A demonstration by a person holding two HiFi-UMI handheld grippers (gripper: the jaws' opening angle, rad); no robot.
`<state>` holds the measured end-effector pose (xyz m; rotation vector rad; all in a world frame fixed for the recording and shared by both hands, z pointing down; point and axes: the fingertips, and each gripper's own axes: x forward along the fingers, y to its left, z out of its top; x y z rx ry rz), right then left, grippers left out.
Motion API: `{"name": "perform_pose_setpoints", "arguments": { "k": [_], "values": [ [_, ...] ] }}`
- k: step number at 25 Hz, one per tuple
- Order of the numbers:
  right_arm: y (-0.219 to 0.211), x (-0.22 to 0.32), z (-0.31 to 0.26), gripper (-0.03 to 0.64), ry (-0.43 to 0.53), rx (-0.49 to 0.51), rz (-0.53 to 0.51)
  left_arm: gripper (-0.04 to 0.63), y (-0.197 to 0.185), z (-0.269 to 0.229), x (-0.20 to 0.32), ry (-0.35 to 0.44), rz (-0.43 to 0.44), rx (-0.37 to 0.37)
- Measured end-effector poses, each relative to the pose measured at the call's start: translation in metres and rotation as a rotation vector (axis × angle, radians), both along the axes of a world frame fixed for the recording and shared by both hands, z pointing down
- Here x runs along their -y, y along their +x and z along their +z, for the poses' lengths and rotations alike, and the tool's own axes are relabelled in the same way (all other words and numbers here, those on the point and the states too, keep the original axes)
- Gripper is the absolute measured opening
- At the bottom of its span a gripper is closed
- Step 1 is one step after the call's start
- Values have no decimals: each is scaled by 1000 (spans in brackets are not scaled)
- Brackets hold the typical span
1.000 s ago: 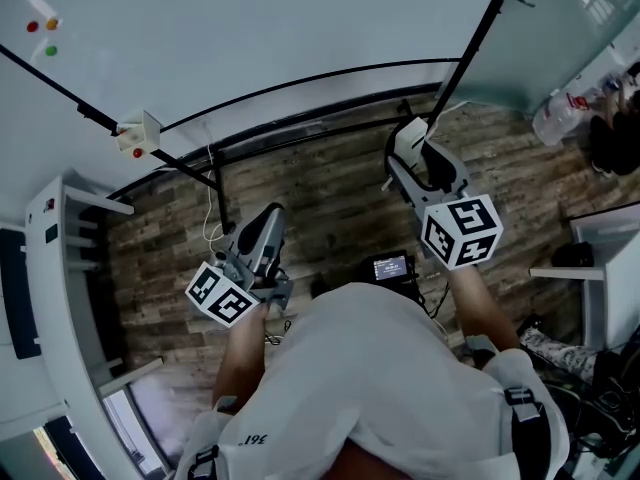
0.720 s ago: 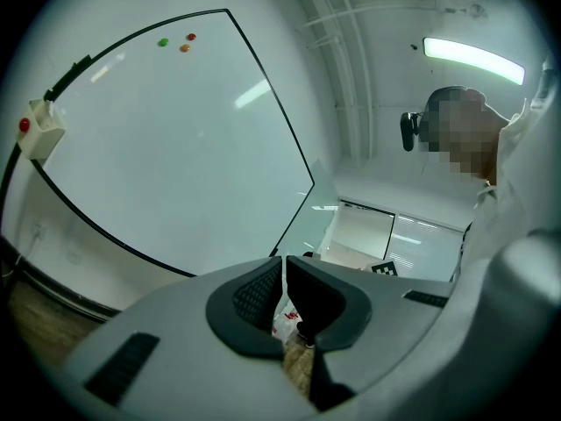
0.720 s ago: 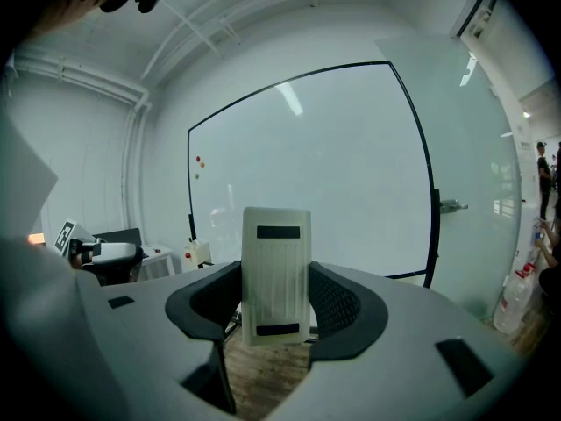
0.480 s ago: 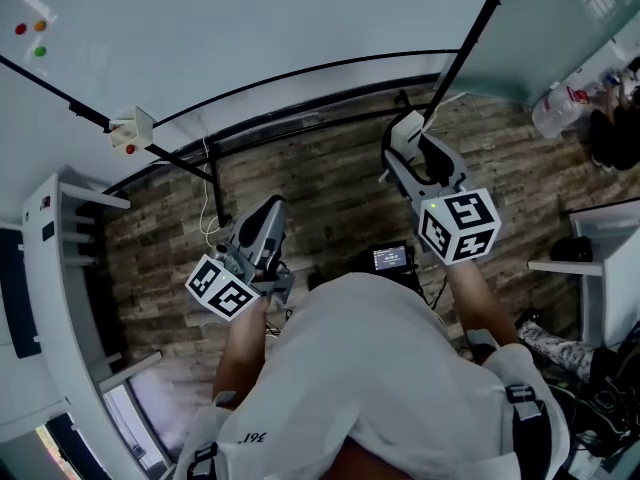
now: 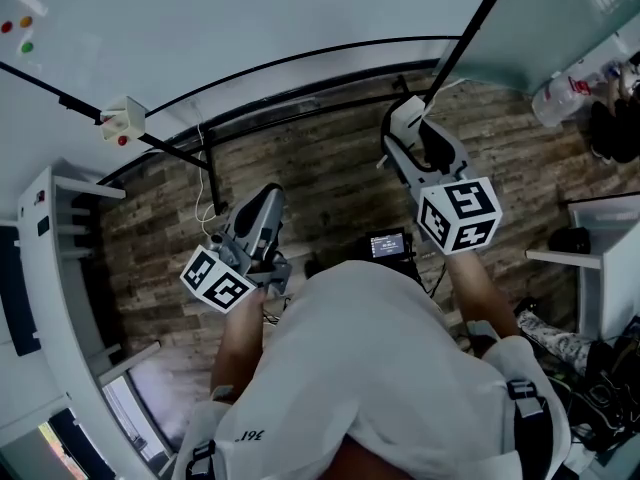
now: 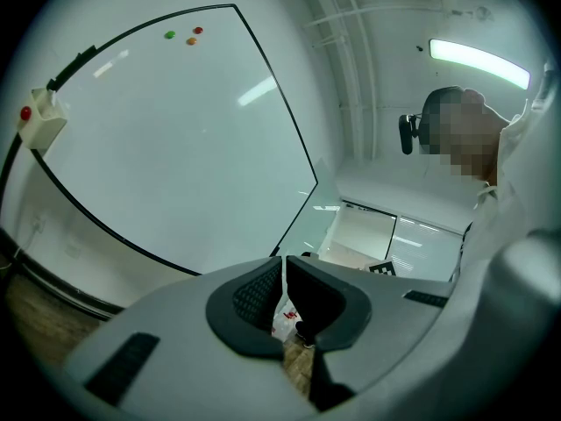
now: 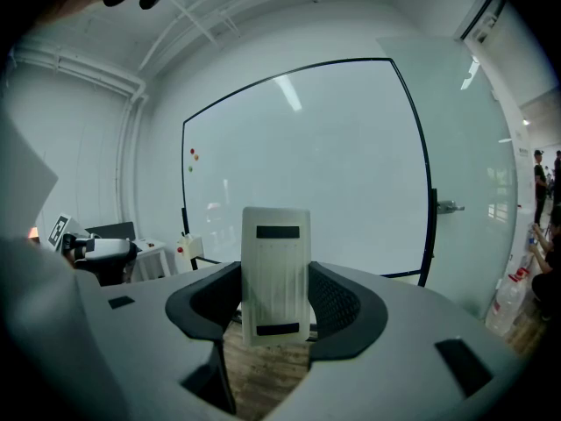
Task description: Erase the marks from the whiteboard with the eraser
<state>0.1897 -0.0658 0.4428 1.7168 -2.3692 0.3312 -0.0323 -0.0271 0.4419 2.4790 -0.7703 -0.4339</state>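
Magnets: three coloured magnets [image 5: 17, 30], red, orange and green, up at 10 o'clock in the head view, stuck on the whiteboard [image 5: 250, 18].
Box: a small white box with red buttons [image 5: 122, 118] sits on the board's black frame, at 9 o'clock from the left gripper's camera.
Left gripper: the left gripper [image 6: 284, 274] is low at 8 o'clock in the head view. Its jaws are together at the tips, nothing between them, and it points up at the board.
Floor: wood-plank floor [image 5: 330, 193] runs between the two grippers.
Screen: a small lit screen [image 5: 388, 245] is at 6 o'clock from the right gripper's tip.
Right gripper: the right gripper [image 7: 277, 298] is out at 2 o'clock, jaws clamped on the eraser.
Eraser: the white eraser [image 7: 275, 261] stands upright in those jaws, facing the whiteboard and clear of it, not touching.
Bottle: a plastic bottle [image 5: 555, 108] is far right at 2 o'clock.
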Motion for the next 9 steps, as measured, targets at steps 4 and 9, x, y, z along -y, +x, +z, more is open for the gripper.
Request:
{"name": "perform_pose_setpoints", "arguments": {
  "k": [4,9],
  "values": [
    [-2,2,-2,255,3,-5,-10,9,1,-2,2,1,0,-1],
    [-6,19,-12,255,49,-20,-21,9,0,-9,18,44,-3,-7]
  ]
}}
